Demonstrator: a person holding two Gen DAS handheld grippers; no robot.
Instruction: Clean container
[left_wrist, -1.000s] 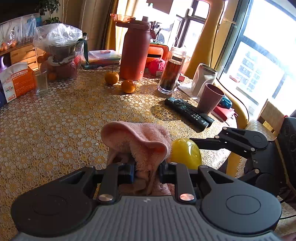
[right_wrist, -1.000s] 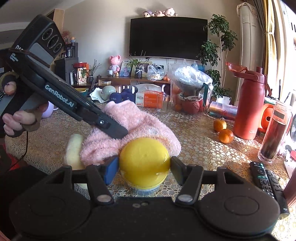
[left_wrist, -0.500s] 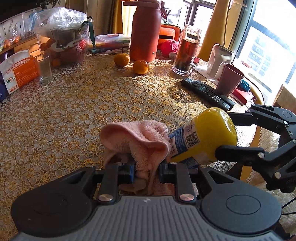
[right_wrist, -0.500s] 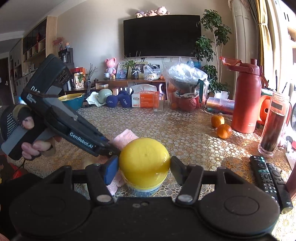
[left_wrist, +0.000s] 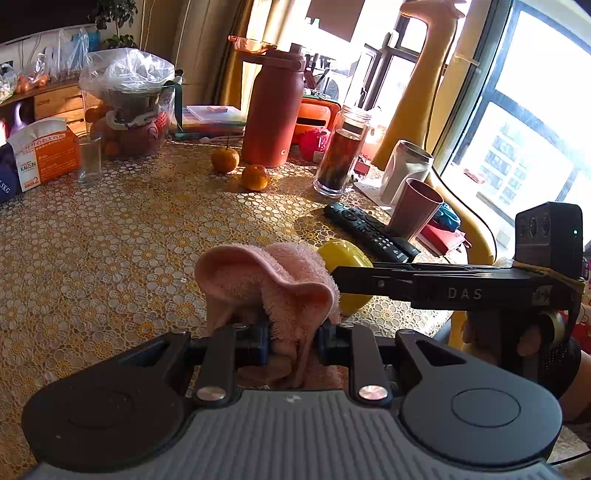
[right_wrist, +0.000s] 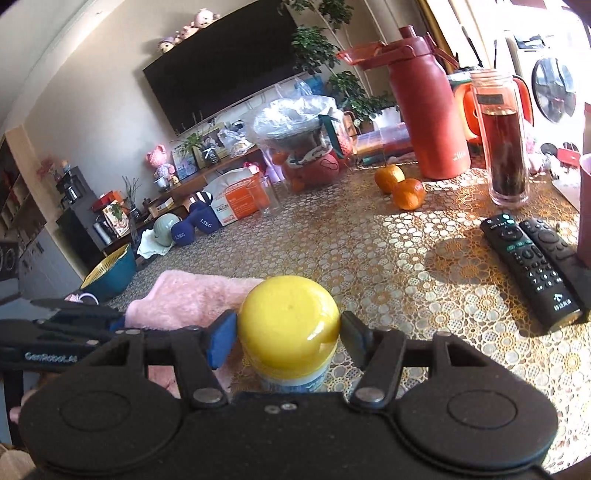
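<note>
Here, left gripper (left_wrist: 293, 338) clamped on a fluffy pink cloth (left_wrist: 269, 284), right gripper (right_wrist: 288, 334) closed around a yellow-capped round container (right_wrist: 288, 325), cloth touching the container at its nine o'clock, above the gold lace-patterned table (right_wrist: 406, 266).

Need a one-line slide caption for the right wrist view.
Right gripper clamps the yellow-capped container above the table, pink cloth alongside.

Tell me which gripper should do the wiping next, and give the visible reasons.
Left. The left gripper is shut on the pink cloth, which sits right beside the yellow-capped container. The right gripper is shut on that container, so it is likely better used to steady it.
</note>
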